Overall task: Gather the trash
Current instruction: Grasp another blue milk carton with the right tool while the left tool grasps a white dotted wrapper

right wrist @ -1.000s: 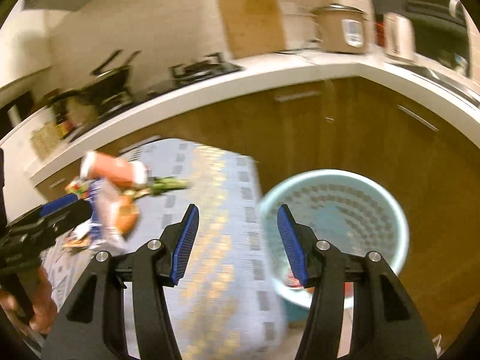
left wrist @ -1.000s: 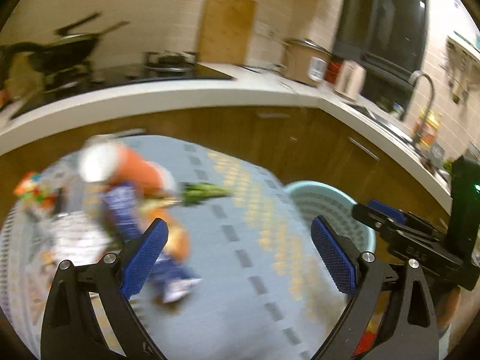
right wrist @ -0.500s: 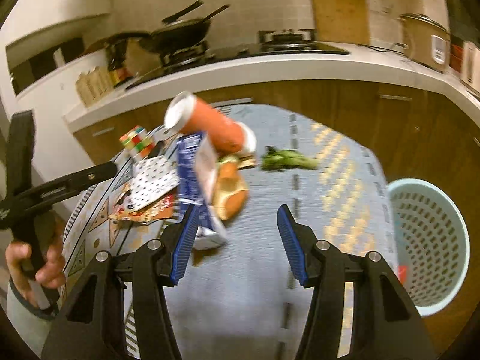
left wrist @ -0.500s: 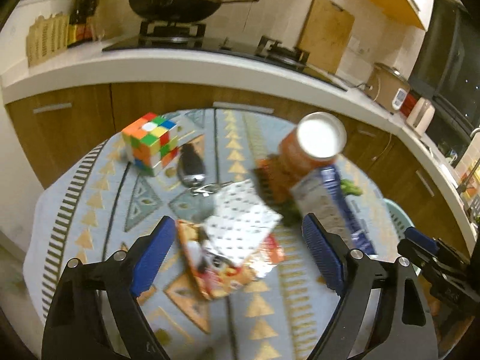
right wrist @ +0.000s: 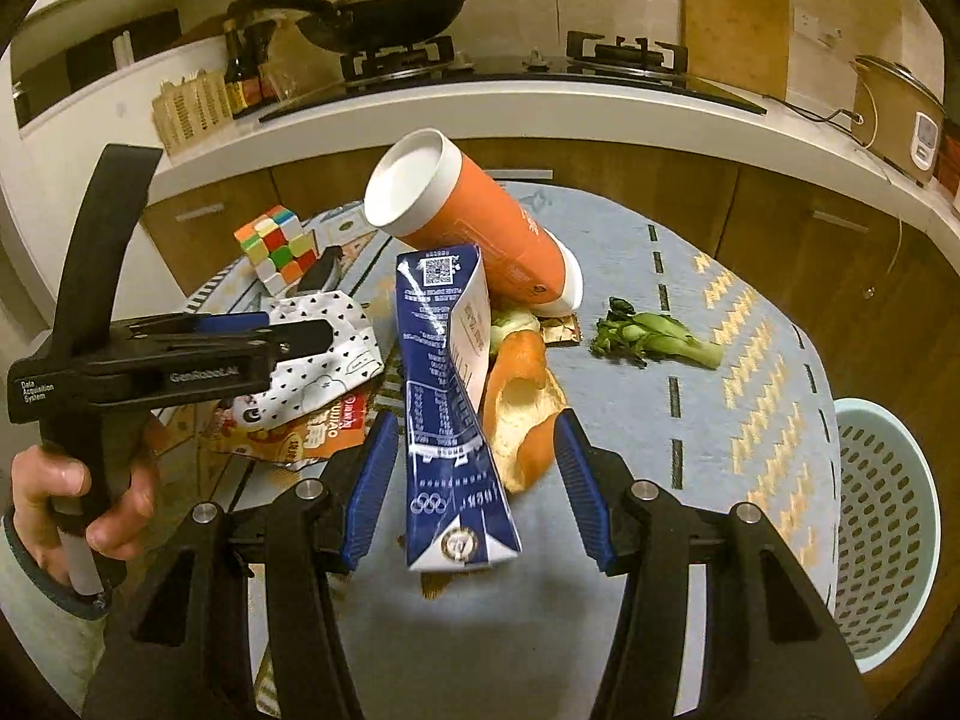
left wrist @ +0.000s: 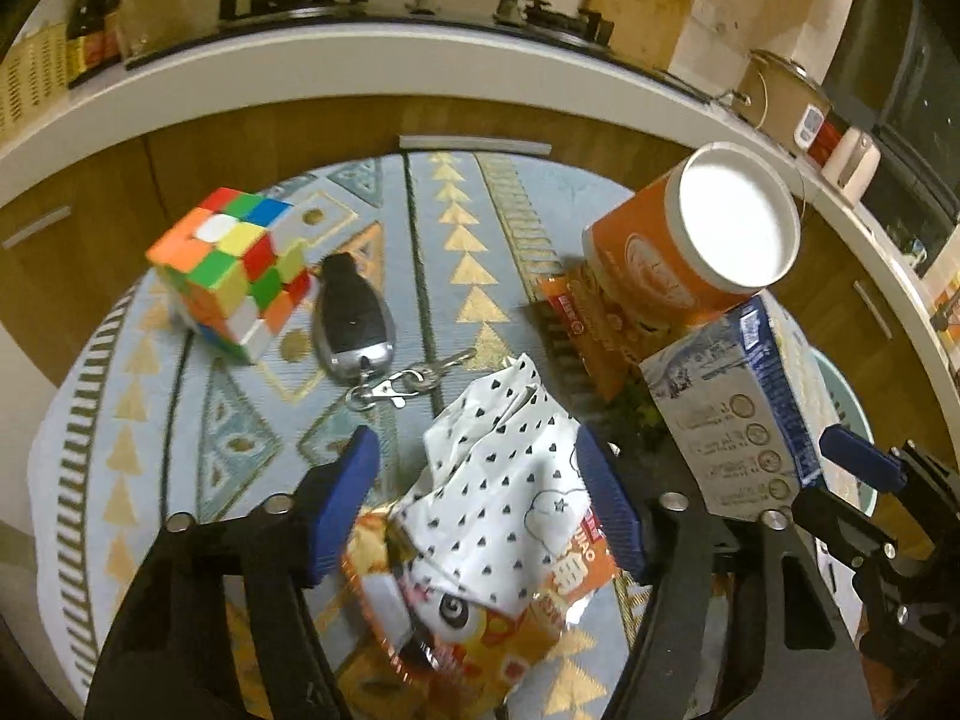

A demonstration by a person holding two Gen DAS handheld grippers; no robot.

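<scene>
Both grippers hang open-fingered over the counter [right wrist: 690, 312]: left gripper [left wrist: 480, 504] straddling the dotted wrapper [left wrist: 504, 480] left of the carton [right wrist: 450, 396], right gripper [right wrist: 474, 474] straddling the carton, ready to carry to the basket [right wrist: 888, 516] right of it.

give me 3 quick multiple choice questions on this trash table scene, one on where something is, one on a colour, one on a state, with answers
1. Where is the laundry-style basket?
A. on the counter
B. beside the table's right edge, lower than the tabletop
C. under the cube

2. What colour is the milk carton mostly?
A. dark blue
B. green
C. red

3. How does the right hand-held gripper stand?
A. shut on the carton
B. open, fingers either side of the carton
C. holding the leafy greens

Answers:
1. B, its pale perforated rim shows past the tablecloth edge.
2. A, blue panels with white print.
3. B, gaps show between both blue pads and the carton; the greens lie apart on the cloth.
</scene>
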